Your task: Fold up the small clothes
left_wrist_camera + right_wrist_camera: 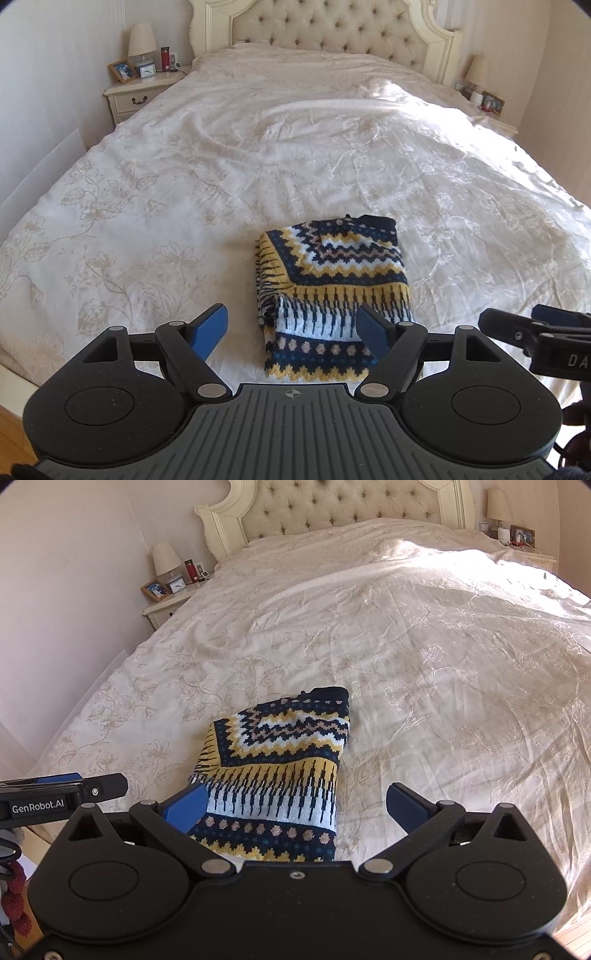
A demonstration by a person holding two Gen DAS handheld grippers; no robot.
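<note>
The sweater point(334, 291) lies folded into a compact block on the bed point(184, 184), near its foot edge, so the folding looks nearly or wholly done. Its long axis runs from the foot toward the headboard point(328, 26). The left gripper point(293, 330) and right gripper point(297, 808) both hang released, jaws spread, grasping nothing.
</note>
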